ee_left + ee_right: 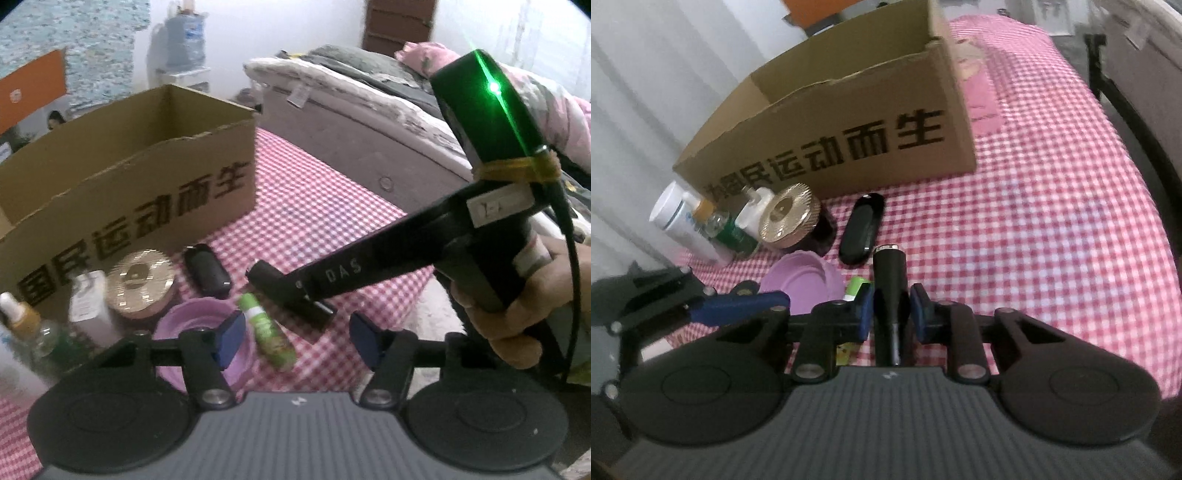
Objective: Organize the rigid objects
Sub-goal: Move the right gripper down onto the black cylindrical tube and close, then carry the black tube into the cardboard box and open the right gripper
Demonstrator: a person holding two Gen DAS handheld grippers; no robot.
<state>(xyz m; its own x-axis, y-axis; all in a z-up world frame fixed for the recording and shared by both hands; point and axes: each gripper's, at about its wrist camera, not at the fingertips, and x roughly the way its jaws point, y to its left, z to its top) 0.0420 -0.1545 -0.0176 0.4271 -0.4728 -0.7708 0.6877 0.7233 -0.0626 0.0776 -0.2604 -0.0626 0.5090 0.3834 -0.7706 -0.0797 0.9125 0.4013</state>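
Observation:
In the right wrist view my right gripper is shut on a black cylinder with a silver tip, which lies lengthwise between the blue pads just above the pink checked cloth. The left wrist view shows my left gripper open, low over the cloth. A green tube lies between its pads, close to the left one and not squeezed. The right gripper reaches in from the right just beyond it, held by a hand. The open cardboard box stands behind.
Along the box front stand a gold-lidded round jar, a black oval case, a purple bowl, a white bottle and a dropper bottle. A bed lies beyond the cloth's right edge.

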